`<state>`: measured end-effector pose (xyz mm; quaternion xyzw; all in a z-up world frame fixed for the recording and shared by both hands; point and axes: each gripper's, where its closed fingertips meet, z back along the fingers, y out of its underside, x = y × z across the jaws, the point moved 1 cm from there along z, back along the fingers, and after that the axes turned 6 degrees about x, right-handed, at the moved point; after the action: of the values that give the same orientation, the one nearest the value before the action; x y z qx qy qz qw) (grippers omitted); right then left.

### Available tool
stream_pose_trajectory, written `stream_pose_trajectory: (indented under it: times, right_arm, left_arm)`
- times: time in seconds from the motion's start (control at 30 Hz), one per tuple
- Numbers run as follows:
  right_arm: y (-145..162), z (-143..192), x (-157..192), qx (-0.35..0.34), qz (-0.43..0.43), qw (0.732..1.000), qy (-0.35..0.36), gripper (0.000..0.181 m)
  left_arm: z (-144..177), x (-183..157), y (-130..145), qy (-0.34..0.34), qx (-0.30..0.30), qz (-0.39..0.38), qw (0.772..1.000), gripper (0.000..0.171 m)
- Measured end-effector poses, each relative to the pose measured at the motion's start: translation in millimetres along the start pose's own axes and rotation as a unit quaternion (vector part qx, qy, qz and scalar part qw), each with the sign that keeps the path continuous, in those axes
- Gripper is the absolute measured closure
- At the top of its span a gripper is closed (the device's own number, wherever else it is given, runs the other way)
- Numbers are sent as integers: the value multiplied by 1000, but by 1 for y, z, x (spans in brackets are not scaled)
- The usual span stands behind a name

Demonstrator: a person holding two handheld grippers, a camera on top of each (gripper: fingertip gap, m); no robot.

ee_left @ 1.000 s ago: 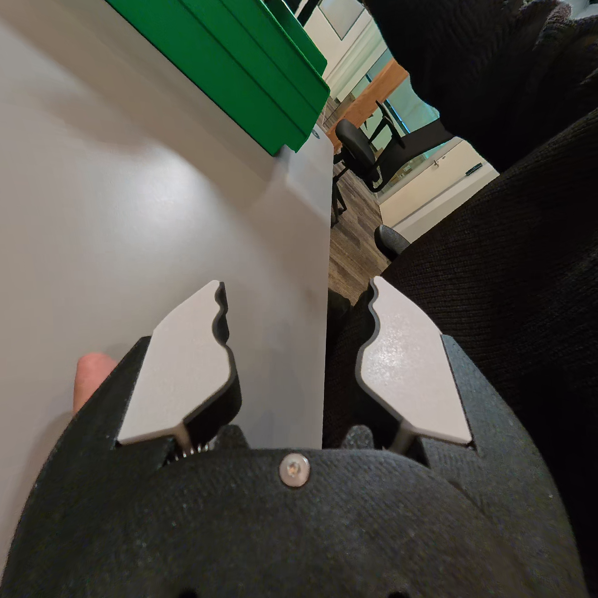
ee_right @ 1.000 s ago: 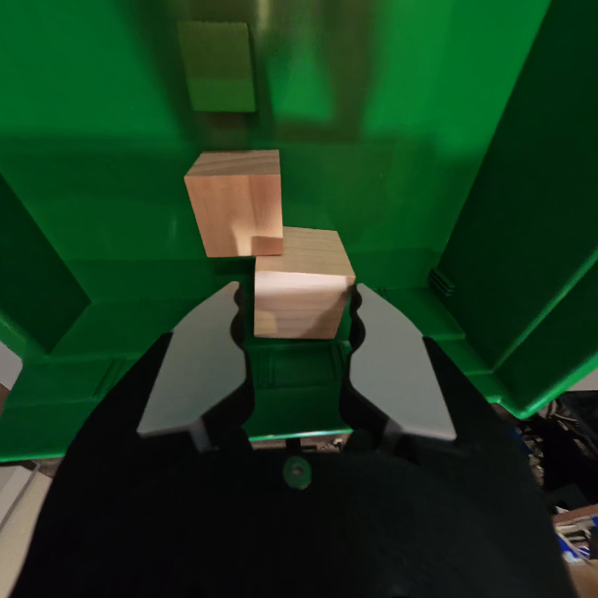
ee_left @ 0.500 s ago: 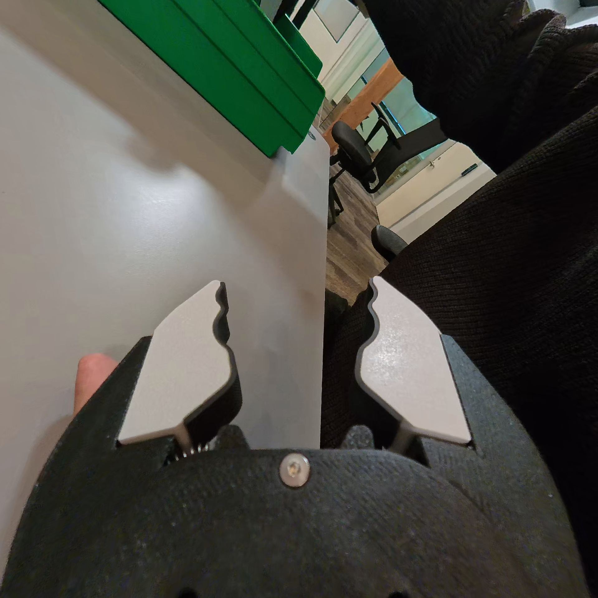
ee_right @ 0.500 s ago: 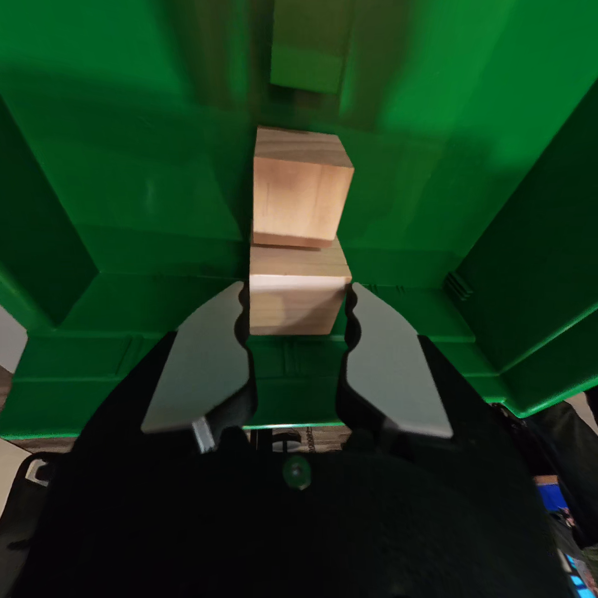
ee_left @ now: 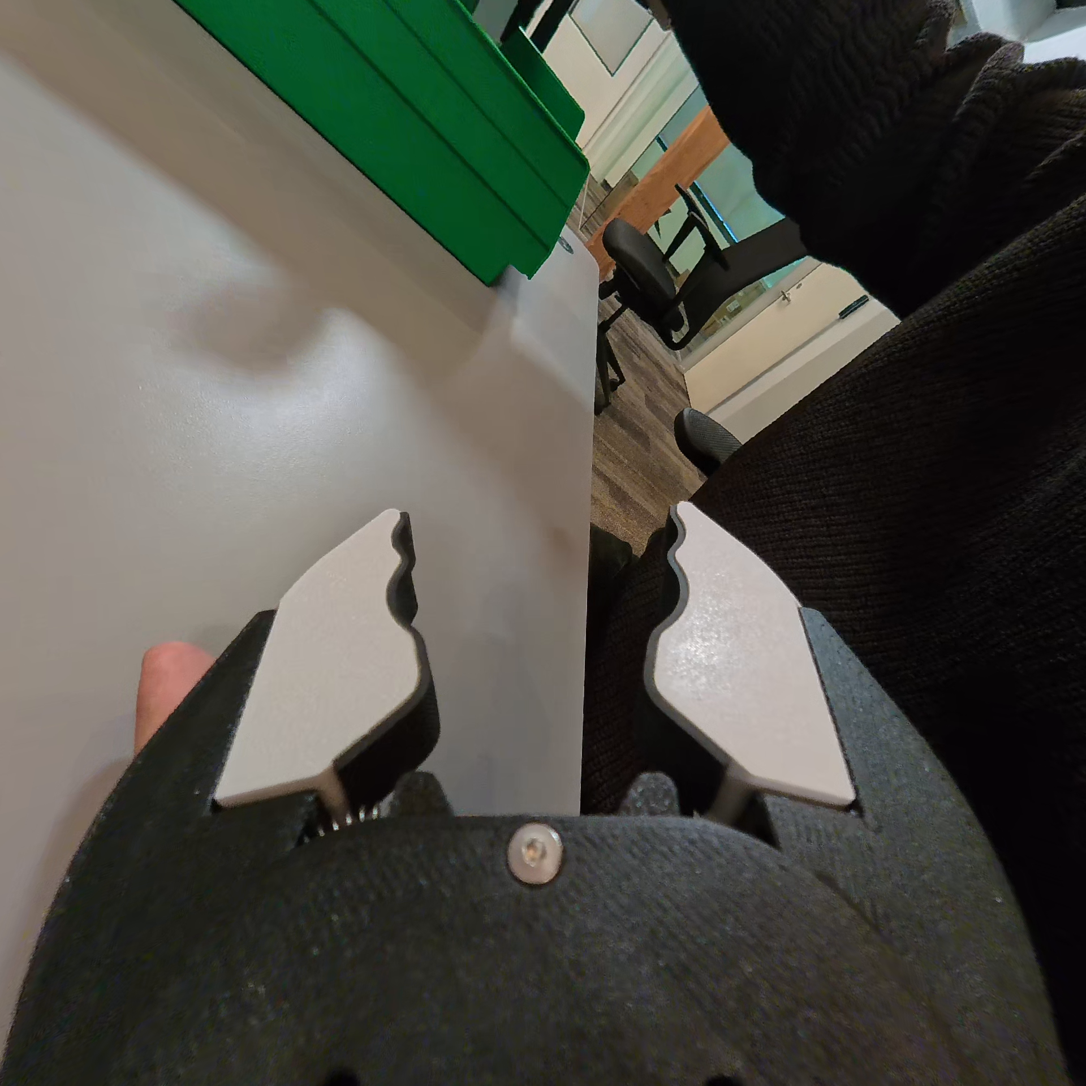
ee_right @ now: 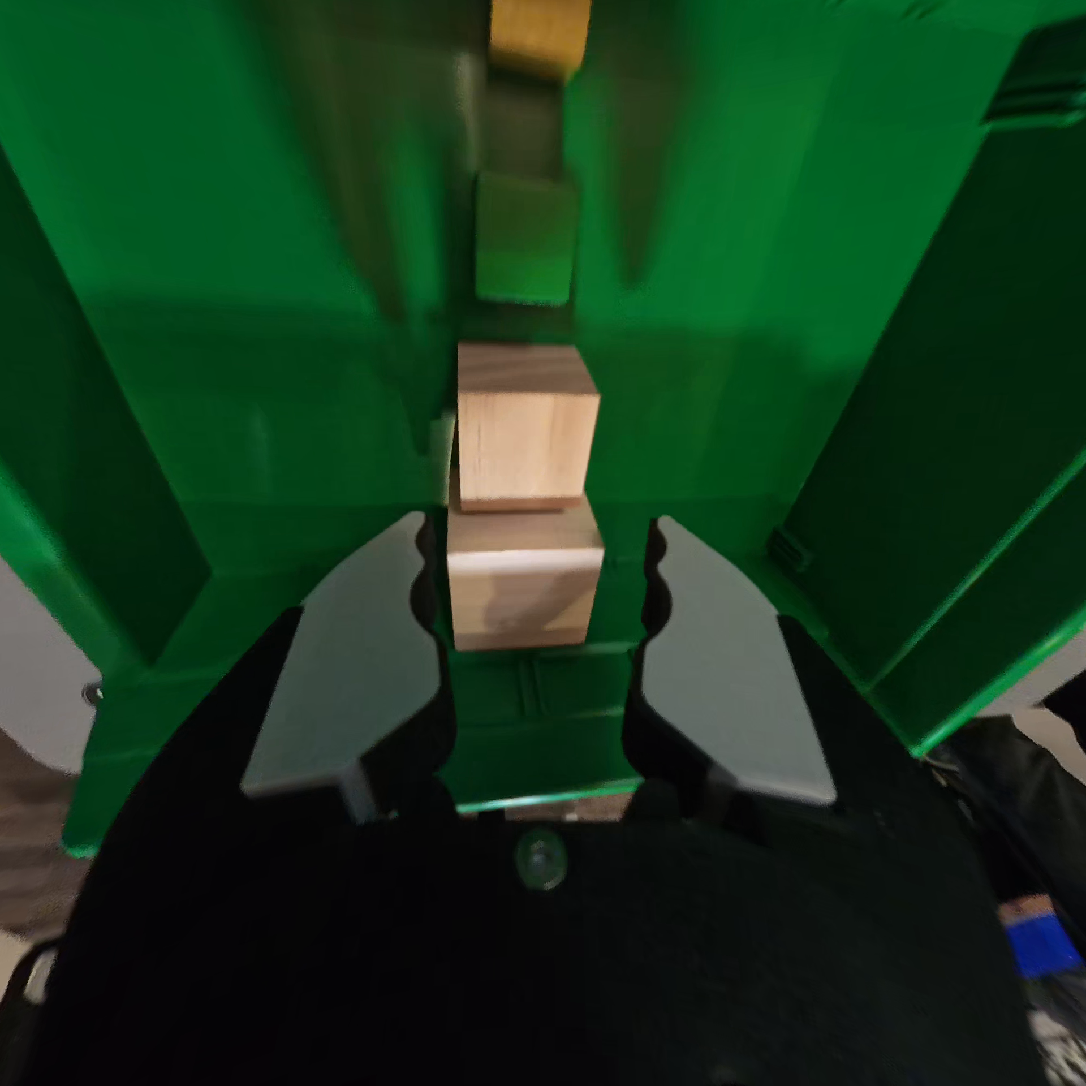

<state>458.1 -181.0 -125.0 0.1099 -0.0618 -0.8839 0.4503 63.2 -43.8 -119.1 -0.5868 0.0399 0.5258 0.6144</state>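
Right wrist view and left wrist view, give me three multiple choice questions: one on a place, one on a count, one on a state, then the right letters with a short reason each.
1. Where do the wooden cubes lie?
A. on the floor
B. inside the green bin
C. on the office chair

2. How many plain wooden cubes show directly ahead of the right gripper?
A. two
B. five
C. none

3. How do the left gripper's jaws stand?
A. shut on a cube
B. apart and empty
C. clamped on the bin

Answers:
1 B: the near wooden cube and the far wooden cube sit within the green bin.
2 A: two show ahead of the right gripper.
3 B: the left gripper has nothing between its jaws, above the grey table.
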Motion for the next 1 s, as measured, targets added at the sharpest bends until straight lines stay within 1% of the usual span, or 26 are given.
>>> stream_pose_trajectory:
  times: [0.1, 0.27, 0.33, 0.37, 0.77, 0.83, 0.9, 1.0]
  right_arm:
    - [-15, 1, -1, -34, -5, 999, -2, 121]
    - [-22, -10, 1, -27, 4, 1000, -4, 120]
    - [-23, -13, 3, -25, 11, 1000, -8, 134]
    - [-24, -14, 4, -27, 12, 1000, -8, 137]
    - [-29, -13, -1, -37, 1, 999, -3, 137]
    - [-27, -14, -2, -30, 3, 1000, -2, 137]
    - [-26, -15, -1, -26, 3, 1000, -3, 133]
    - [-26, -17, 0, -22, -3, 1000, -6, 120]
  left_arm:
    - [0, 0, 0, 0, 0, -1, 1000, 89]
    - [1, -1, -1, -2, -2, -2, 1000, 89]
    - [1, -1, -1, -1, -2, -1, 1000, 89]
    - [1, -1, -1, 0, -2, 0, 1000, 89]
    - [1, 0, 0, 1, 0, 2, 1000, 89]
    - [1, 0, 0, 1, 0, 1, 1000, 89]
    - [1, 0, 0, 1, 0, 1, 1000, 89]
    - [1, 0, 0, 1, 0, 2, 1000, 89]
